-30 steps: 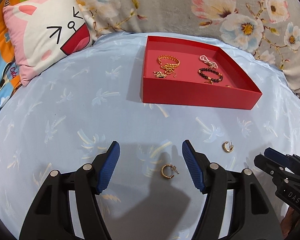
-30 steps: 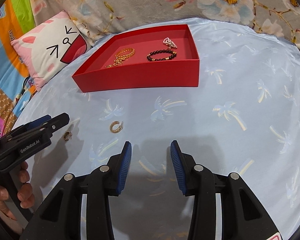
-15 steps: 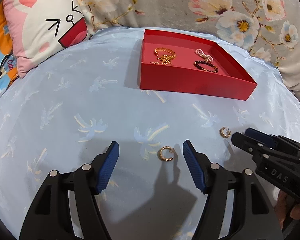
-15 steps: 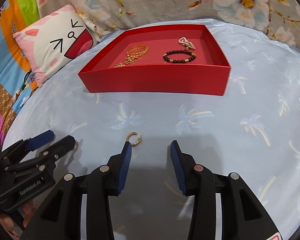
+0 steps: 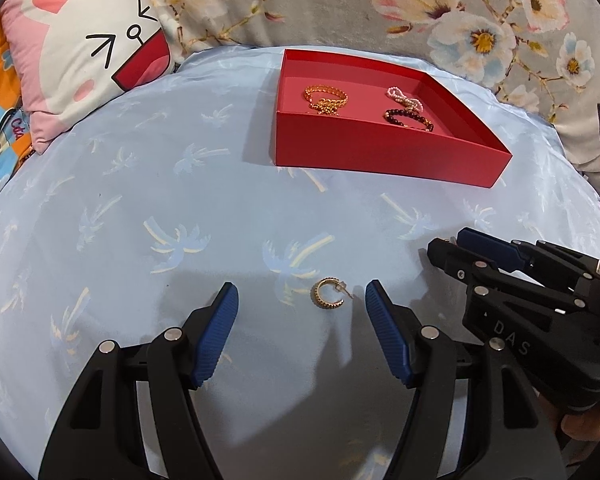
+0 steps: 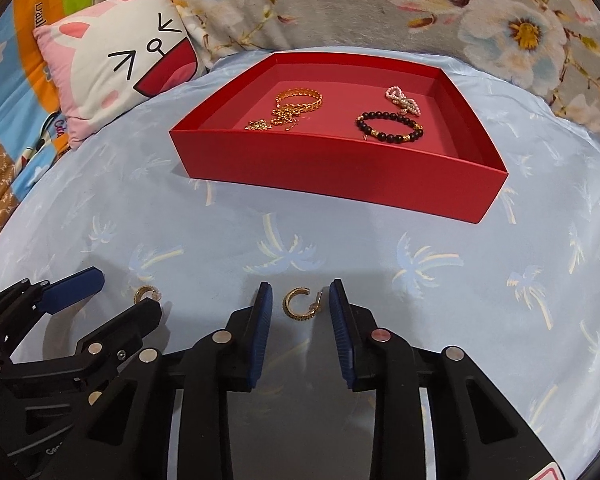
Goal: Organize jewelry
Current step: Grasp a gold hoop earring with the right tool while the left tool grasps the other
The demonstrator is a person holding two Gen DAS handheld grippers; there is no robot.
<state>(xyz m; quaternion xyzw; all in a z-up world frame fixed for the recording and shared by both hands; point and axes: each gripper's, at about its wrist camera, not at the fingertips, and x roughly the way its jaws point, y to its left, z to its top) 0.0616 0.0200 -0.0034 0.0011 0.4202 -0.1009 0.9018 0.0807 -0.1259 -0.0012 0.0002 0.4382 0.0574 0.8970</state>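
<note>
One gold hoop earring (image 6: 299,304) lies on the blue sheet (image 6: 380,248) low in the right wrist frame, between the closing fingers of the right claw (image 6: 300,300), untouched. Another earring (image 5: 327,293) sits between the spread left claw (image 5: 300,312) in its view. The red tray (image 6: 340,172), upper centre, holds bracelets (image 6: 388,126).

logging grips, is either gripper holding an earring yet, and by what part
Nothing is held. The right gripper is closing around a gold hoop earring on the cloth; the left gripper is open.
</note>
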